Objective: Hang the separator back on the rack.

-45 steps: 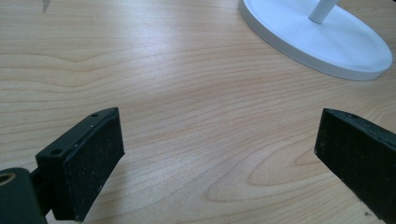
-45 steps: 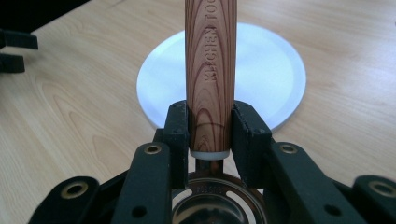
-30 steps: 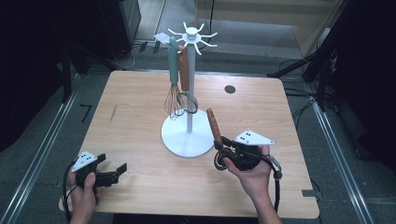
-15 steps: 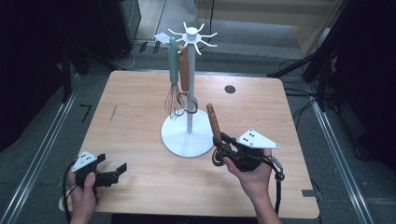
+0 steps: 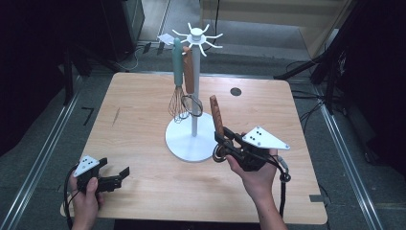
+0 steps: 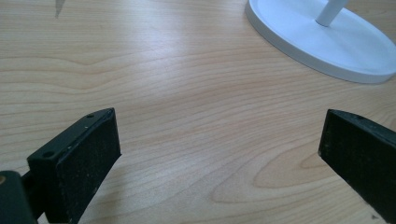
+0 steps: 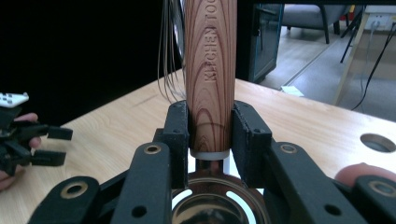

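Pale wooden bench (image 5: 143, 110) carries a white rack (image 5: 194, 139), at whose four o'clock the right gripper (image 5: 225, 143) has its fingers clenched low on the stiff, light wooden-handled utensil (image 5: 217, 115), best gripped there; the left gripper (image 5: 117, 178), at seven o'clock, gapes empty.

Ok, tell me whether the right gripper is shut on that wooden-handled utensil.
Shut on it: the right gripper has both jaws pressed against the wooden handle.

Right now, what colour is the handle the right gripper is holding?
Reddish-brown wood grain handle, lettering stamped along it; clearest in the right gripper view.
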A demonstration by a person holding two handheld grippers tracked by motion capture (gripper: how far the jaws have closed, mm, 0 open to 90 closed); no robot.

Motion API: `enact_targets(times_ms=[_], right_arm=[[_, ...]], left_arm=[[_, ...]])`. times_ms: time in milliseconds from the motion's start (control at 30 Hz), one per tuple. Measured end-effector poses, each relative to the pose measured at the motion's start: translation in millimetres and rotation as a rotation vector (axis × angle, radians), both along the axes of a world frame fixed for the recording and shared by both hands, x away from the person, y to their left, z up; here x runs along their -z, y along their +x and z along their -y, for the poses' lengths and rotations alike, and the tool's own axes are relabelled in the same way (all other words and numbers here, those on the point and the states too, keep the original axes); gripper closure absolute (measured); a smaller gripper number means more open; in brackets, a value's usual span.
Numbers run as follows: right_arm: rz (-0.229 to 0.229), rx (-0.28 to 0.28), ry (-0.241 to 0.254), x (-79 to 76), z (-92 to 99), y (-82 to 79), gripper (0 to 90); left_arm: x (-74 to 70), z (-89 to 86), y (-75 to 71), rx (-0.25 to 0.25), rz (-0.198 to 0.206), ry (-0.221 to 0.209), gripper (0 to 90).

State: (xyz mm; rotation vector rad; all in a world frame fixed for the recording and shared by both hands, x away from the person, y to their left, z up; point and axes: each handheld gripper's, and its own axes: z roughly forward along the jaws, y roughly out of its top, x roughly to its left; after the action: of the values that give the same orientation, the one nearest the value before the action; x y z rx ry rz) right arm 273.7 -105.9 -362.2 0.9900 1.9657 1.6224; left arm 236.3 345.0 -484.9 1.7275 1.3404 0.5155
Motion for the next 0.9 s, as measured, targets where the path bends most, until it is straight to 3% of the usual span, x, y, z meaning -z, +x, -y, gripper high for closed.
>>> enact_targets(times_ms=[600, 900], right_arm=[[0.105, 0.015, 0.037, -39.3, -16.5, 8.5, 71.0], [0.126, 0.031, 0.058, -52.2, -16.7, 10.2, 70.9]], left_arm=[[0.0, 1.4, 0.0, -0.017, 0.003, 0.019, 0.0], [0.0, 2.0, 0.0, -0.024, 0.003, 0.025, 0.0]])
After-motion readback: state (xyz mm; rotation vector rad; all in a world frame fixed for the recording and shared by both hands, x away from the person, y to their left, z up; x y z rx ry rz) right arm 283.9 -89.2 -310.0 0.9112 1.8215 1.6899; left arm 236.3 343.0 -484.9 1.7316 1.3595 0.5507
